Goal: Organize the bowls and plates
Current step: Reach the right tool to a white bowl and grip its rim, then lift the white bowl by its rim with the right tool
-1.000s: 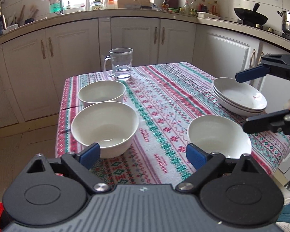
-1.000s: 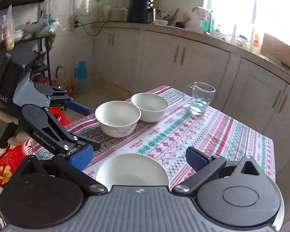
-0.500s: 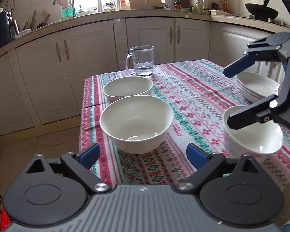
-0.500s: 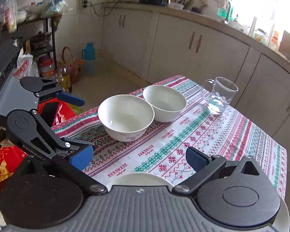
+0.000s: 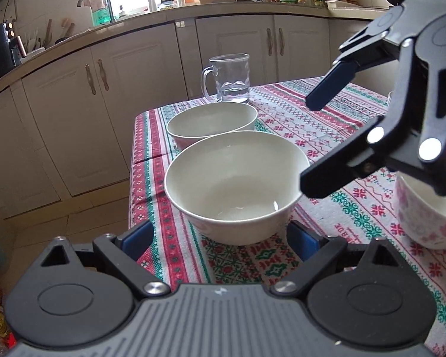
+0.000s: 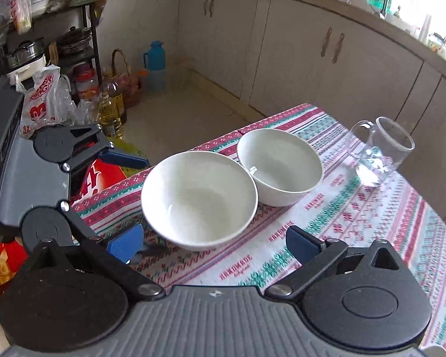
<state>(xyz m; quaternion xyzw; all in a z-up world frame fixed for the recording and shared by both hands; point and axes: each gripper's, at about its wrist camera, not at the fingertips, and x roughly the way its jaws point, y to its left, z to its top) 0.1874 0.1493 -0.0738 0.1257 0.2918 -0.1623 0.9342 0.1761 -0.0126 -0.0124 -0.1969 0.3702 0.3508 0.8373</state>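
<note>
Left gripper wide, empty, before near white bowl. Right gripper wide too, holding nothing. Second bowl touching behind.

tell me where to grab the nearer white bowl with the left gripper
Grip the nearer white bowl by its rim, one finger inside and one outside the near wall. It sits upright and open, wider than the left gripper, whose open jaws already face that edge.

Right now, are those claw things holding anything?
No. Left gripper and right gripper both stand open; the nearest bowl sits untouched on the tablecloth.
</note>
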